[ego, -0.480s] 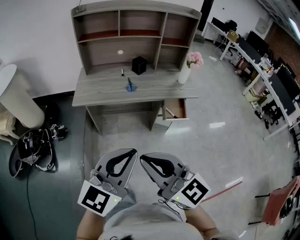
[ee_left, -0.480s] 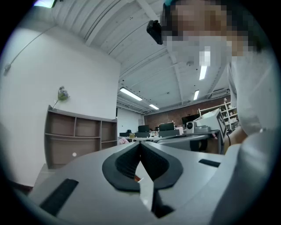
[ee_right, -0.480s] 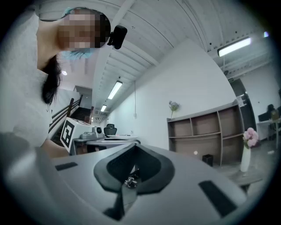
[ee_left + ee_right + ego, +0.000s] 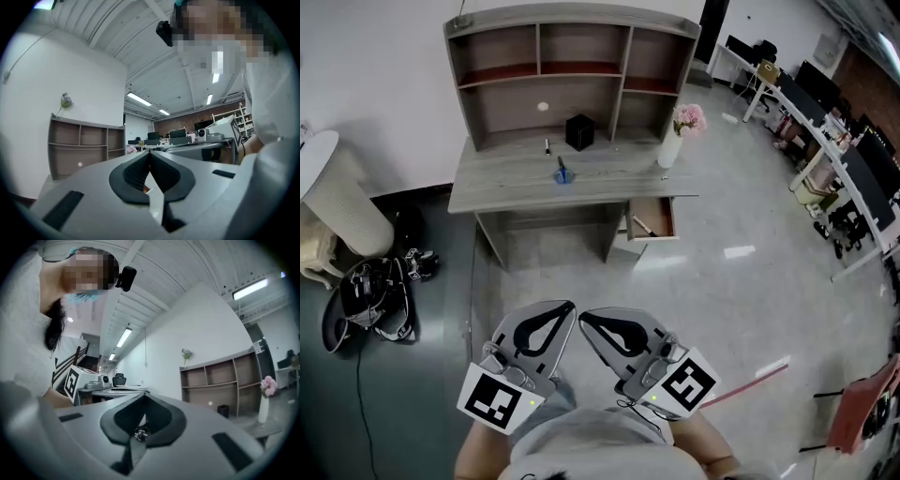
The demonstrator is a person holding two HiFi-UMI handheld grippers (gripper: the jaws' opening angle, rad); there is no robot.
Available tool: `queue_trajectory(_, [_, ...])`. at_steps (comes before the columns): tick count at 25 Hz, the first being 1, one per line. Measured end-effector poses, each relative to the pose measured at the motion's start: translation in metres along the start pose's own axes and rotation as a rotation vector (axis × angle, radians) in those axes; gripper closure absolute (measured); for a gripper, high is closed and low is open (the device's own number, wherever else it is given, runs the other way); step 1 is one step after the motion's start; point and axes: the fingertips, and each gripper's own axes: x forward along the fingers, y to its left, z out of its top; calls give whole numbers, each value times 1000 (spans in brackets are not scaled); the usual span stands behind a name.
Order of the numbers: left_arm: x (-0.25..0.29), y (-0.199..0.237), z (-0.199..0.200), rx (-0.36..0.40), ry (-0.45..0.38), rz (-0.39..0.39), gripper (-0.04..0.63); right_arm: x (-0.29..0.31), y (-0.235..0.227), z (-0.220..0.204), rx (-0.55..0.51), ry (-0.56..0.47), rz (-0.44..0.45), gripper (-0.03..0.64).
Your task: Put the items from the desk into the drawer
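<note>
Worktop (image 4: 506,183): pale grey wood grain.
Box (image 4: 578,131): black.
Small tool (image 4: 563,174): blue.
Vase (image 4: 668,150): white; its flowers (image 4: 689,118): pink.
Drawer (image 4: 653,217): light brown inside.
Left gripper (image 4: 568,306), right gripper (image 4: 584,316): grey, black-lined jaws, cubes with black-and-white square markers.
Floor (image 4: 741,300): glossy light grey.

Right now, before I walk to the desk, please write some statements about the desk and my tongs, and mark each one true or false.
1. The drawer under the desk is open. True.
2. The left tongs hold the black box. False: the box stands on the desk; these tongs are shut and empty.
3. The vase of pink flowers stands at the desk's right end. True.
4. The blue item lies in the drawer. False: it lies on the desk top.
5. The right tongs are wide open. False: they are shut, on nothing.
</note>
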Motion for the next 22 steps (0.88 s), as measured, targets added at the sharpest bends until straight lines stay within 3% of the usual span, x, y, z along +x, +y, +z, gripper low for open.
queue_trajectory(10, [1,80,-8,0,1,-2,586,73,-34,-5,47,-33,-51,606])
queue_trajectory(22, [19,200,-22,-16,1,-65,586,175,-83,-12,16,-20,-87,600])
